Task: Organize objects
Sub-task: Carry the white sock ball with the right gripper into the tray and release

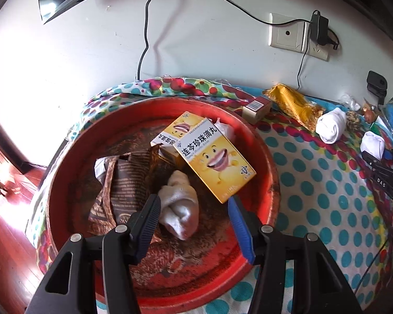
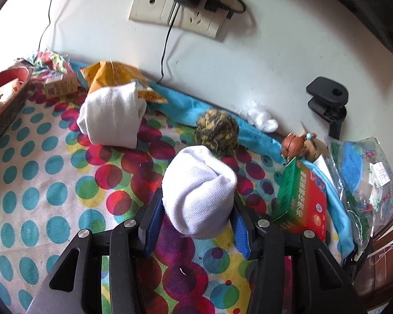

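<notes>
A red round tray point(image 1: 264, 146) sits on the dotted cloth. In it lie two yellow medicine boxes point(image 1: 217, 162), a brown wrapper point(image 1: 125, 180) and a rolled grey-white sock point(image 1: 179, 209). My left gripper point(image 1: 194, 209) is open and empty above the tray, with the sock between its fingers and the box by the right finger. My right gripper point(image 2: 196, 206) is shut on a rolled white sock point(image 2: 199, 193); that sock point(image 1: 373, 142) also shows in the left wrist view. Another white sock roll point(image 2: 112, 115) lies further left.
On the dotted cloth point(image 2: 39, 183) are a small brown carton point(image 2: 60, 87), a yellow snack bag point(image 2: 112, 78), a camouflage ball point(image 2: 217, 130), a green-red box point(image 2: 301, 201), a small figurine point(image 2: 293, 145) and a plastic bag point(image 2: 364, 172). The wall with sockets point(image 2: 175, 15) is close behind.
</notes>
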